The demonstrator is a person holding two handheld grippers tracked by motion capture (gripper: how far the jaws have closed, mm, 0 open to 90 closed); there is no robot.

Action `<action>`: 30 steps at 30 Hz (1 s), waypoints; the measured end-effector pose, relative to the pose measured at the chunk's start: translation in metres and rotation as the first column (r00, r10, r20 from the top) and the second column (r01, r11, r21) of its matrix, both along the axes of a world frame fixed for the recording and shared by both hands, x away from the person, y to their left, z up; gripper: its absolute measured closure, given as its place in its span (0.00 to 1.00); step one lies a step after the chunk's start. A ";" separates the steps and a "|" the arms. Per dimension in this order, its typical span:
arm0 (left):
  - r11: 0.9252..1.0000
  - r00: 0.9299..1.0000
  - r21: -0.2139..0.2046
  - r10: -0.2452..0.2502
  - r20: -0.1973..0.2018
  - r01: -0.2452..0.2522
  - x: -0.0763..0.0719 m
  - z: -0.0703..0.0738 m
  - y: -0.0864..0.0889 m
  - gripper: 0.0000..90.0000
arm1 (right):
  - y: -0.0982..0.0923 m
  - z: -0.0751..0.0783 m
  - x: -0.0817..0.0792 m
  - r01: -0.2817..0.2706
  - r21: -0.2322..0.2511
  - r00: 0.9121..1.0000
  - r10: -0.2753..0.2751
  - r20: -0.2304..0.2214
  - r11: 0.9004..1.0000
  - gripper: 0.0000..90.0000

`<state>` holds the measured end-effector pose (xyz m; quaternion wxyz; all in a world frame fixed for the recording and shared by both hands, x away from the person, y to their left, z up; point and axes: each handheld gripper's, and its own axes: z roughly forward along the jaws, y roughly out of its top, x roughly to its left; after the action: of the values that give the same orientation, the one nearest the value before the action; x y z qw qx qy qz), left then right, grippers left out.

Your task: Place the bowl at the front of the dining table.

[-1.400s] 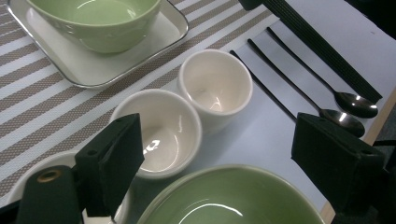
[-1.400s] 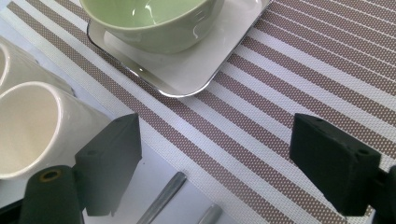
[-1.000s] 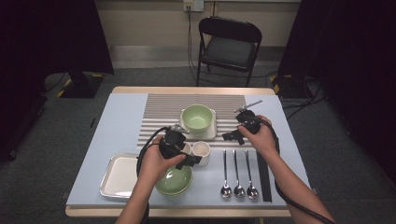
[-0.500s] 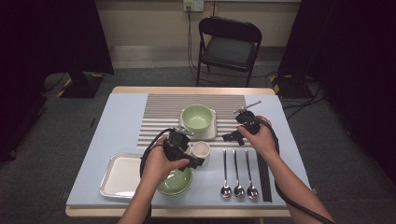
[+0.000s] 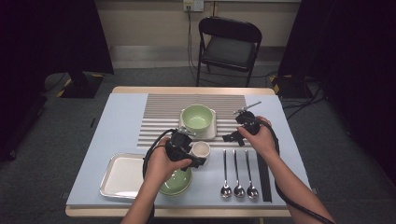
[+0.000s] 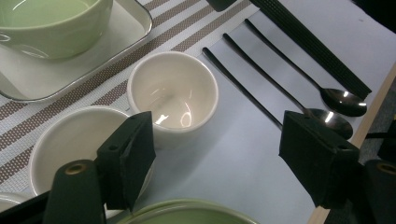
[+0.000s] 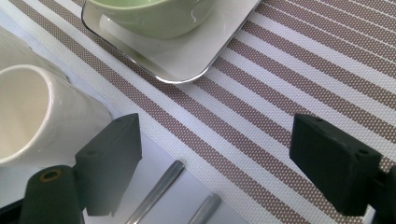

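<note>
While the right gripper (image 5: 232, 137) waits spread and empty by the spoons (image 5: 238, 190), the small white cup (image 6: 173, 93), upright at the striped mat's (image 5: 161, 119) edge, stands just ahead of the nearer left gripper (image 6: 219, 163), whose jaws, just now narrowing, remain apart and off it.

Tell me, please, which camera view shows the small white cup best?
The left gripper view: the cup stands upright near the frame's middle, its rim and empty inside plain. The right gripper view catches part of its rim and side at the left edge. The high view shows it small, beside the left claw.
</note>
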<state>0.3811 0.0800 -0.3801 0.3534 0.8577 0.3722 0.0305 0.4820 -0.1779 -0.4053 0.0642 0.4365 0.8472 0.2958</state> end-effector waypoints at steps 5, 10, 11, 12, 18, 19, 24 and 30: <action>1.000 1.000 0.011 -0.021 0.000 0.021 -0.001 0.001 -0.004 0.41 | 0.000 0.000 0.000 0.006 -0.005 1.000 -0.006 0.000 1.000 0.18; 1.000 1.000 -0.007 -0.011 0.007 0.011 -0.001 0.000 -0.005 0.44 | -0.001 0.001 0.000 0.001 0.002 1.000 -0.001 -0.008 1.000 0.18; 1.000 1.000 -0.015 -0.009 0.004 0.009 -0.001 0.000 -0.006 0.44 | -0.001 0.001 -0.001 0.004 -0.004 1.000 -0.004 -0.006 1.000 0.18; 1.000 1.000 -0.006 -0.011 0.001 0.011 -0.002 0.001 -0.006 0.45 | -0.001 0.001 -0.001 0.003 -0.002 1.000 -0.003 -0.006 1.000 0.19; 1.000 0.999 -0.007 -0.020 0.024 0.021 -0.003 0.001 -0.010 0.46 | -0.001 -0.001 -0.001 -0.007 -0.004 1.000 0.007 -0.010 1.000 0.19; 1.000 1.000 -0.011 -0.026 0.013 0.026 -0.002 0.000 -0.011 0.47 | -0.001 -0.001 -0.001 -0.011 -0.003 1.000 0.011 -0.009 1.000 0.19; 1.000 1.000 -0.007 -0.029 0.011 0.029 -0.004 0.000 -0.016 0.51 | -0.002 -0.003 -0.003 -0.008 0.001 1.000 0.008 -0.017 1.000 0.19; 0.999 0.999 -0.011 -0.048 0.004 0.048 -0.008 0.001 -0.023 0.62 | -0.004 -0.005 -0.003 -0.018 0.004 1.000 0.018 -0.004 1.000 0.19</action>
<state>0.3736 0.0567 -0.3795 0.3595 0.8643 0.3511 0.0213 0.4790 -0.1814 -0.4099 0.0586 0.4296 0.8507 0.2972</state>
